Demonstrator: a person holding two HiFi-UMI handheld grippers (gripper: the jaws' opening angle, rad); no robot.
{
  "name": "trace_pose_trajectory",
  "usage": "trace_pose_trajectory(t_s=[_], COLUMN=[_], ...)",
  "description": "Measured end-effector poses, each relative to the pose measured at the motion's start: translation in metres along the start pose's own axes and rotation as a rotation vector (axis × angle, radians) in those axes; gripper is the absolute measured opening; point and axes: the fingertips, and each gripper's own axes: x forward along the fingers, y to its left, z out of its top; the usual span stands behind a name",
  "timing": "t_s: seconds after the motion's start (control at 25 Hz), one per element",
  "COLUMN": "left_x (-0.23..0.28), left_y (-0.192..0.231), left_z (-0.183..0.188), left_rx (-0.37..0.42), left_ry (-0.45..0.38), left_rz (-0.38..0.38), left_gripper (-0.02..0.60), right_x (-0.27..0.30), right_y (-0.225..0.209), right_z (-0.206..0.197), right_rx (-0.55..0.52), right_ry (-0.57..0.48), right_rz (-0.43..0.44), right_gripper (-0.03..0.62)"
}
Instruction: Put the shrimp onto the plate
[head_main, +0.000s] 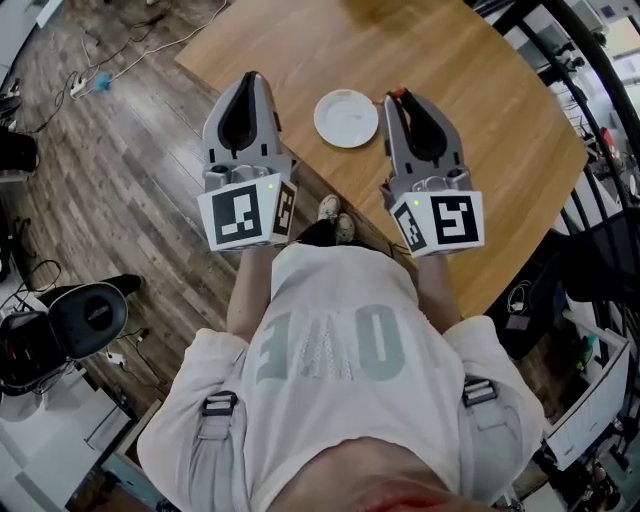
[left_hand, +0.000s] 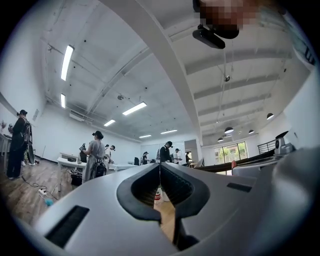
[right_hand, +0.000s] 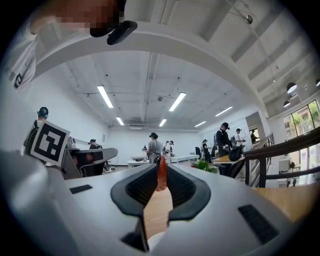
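One plate (head_main: 346, 118), white and bare, lies on one wooden table (head_main: 480, 130). There is one shrimp (right_hand: 162, 175) and two grippers. The right gripper (head_main: 393, 98) has its jaws only a narrow gap apart, clamped on the orange shrimp, which stands upright between the tips and pokes just past them. In the head view the shrimp sits just beside the plate's right rim, not on the plate. The left gripper (head_main: 250, 79), at the plate's left, has its jaws closed tip to tip with nothing between them.
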Motion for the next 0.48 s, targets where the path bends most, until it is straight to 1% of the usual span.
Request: trace_pose_trajectory(t_s=[0.08,0.2,0.48], left_x=[0.006,0.016,0.030], left_y=[-0.001,-0.001,-0.007], left_z=[0.003,0.005,-0.005], left_rx=[-0.005,-0.009,-0.014], left_ry=[-0.014,-0.034,-0.007], left_rz=[-0.018,-0.035,-0.062], left_gripper=[0.012,0.012,0.012], right_x=[0.003,0.007,0.016], right_y=[-0.001,-0.004,-0.015], right_z=[0.001,0.005,0.003], right_rx=[0.019,0.012,0.011], right_ry=[0.000,-0.005,-0.002], right_rz=[-0.012,-0.022,-0.048], right_gripper=[0.063,0.063,0.063])
